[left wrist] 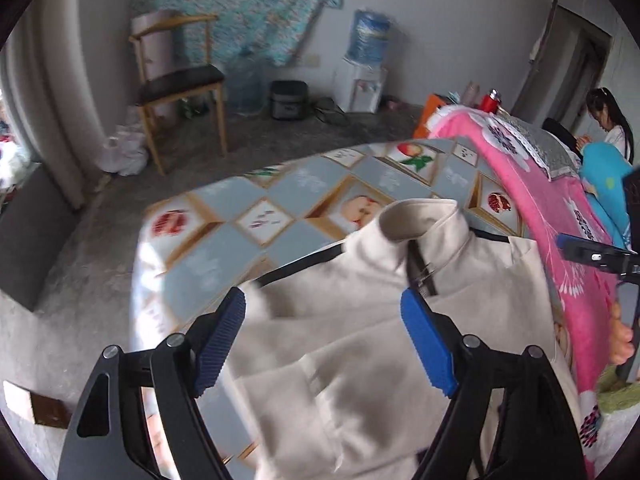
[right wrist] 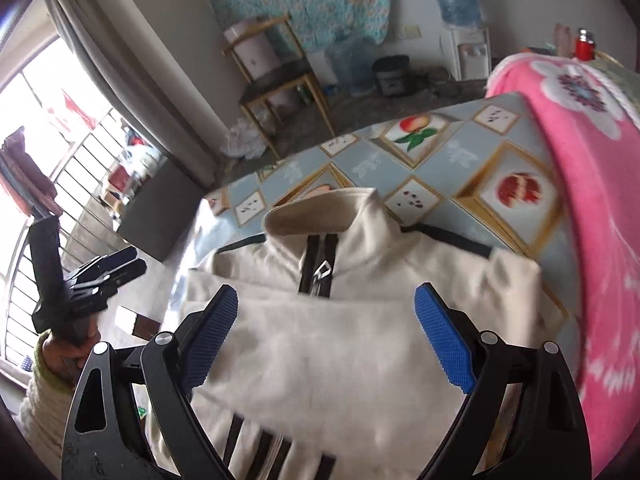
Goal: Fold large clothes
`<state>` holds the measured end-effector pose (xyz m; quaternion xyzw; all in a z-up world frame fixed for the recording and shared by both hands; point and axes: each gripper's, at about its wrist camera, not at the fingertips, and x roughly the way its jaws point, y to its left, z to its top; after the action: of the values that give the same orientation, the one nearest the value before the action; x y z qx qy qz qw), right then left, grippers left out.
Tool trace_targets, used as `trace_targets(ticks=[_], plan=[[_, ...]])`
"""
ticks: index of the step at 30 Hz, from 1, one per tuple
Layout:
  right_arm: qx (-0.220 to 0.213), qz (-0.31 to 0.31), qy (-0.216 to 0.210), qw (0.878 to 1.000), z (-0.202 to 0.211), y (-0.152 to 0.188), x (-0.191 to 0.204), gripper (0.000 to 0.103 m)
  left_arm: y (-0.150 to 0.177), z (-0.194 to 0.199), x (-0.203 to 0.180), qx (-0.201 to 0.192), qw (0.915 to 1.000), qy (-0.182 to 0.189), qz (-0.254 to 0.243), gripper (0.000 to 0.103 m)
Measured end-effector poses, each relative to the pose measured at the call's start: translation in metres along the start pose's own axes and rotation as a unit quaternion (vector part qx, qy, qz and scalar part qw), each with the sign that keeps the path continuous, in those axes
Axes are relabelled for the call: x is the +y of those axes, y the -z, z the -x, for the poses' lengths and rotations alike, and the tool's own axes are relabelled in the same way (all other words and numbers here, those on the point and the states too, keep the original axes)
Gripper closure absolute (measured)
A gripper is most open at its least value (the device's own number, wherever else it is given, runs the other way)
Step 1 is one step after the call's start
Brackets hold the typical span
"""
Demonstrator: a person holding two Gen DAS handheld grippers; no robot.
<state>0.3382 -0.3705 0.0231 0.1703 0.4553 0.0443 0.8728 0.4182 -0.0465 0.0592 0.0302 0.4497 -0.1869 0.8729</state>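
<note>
From the left wrist camera, the cream zip-neck jacket with black shoulder piping (left wrist: 360,340) lies on the table covered in a grey-blue fruit-print cloth (left wrist: 240,216), filling the frame from the centre down to 6 o'clock. Its stand-up collar points to 12 o'clock, and a sleeve looks folded in across the chest. The left gripper (left wrist: 324,340) hangs above it with its blue ribbed pads spread wide and nothing between them, so it is released. The garment sits below the pads, not in them. At 3 o'clock the other tool's black tip shows against a pink flowered blanket (left wrist: 540,200), with fingers of a hand wrapped on its handle lower down.

From the right wrist camera the jacket (right wrist: 340,340) is seen squarely: collar at 12 o'clock, black zip half open, both sides turned in to make a neat rectangle, and a black-striped cuff or hem at 6 o'clock. The right gripper (right wrist: 324,336) is likewise spread open and empty, tilted down over the chest. At 9 o'clock the left tool is held raised, off the edge of the table, by a hand in a green-and-white knitted cuff (right wrist: 60,356).

By my judgement the side folds are done. What seems left is folding the bottom up toward the collar.
</note>
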Motion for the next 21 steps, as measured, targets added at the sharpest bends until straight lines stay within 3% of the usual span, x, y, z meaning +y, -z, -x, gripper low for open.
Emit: trace_targets(ticks=[6,13,15,19,21], plan=[[0.063,0.01,0.106,0.992,-0.099,-0.056,0.002,0.019,-0.044,-0.094,-0.046,0.027,0.998,-0.052,-0.022,0.025],[0.12,0.04,0.196,0.972,-0.156,-0.063,-0.013,0.027,-0.056,-0.164,-0.056,0.07,0.9891,-0.127,-0.027,0.025],[0.131,0.036,0.202,0.97,-0.163,-0.06,-0.019,0.032,-0.054,-0.174,-0.055,0.08,0.9866,-0.139,-0.028,0.025],[0.148,0.021,0.175,0.973,-0.16,-0.052,-0.029,0.053,-0.045,-0.178,-0.055,0.102,0.9857,-0.129,-0.039,0.025],[0.151,0.02,0.159,0.975,-0.149,-0.047,-0.03,0.054,-0.042,-0.176,-0.057,0.107,0.9865,-0.114,-0.049,0.025]])
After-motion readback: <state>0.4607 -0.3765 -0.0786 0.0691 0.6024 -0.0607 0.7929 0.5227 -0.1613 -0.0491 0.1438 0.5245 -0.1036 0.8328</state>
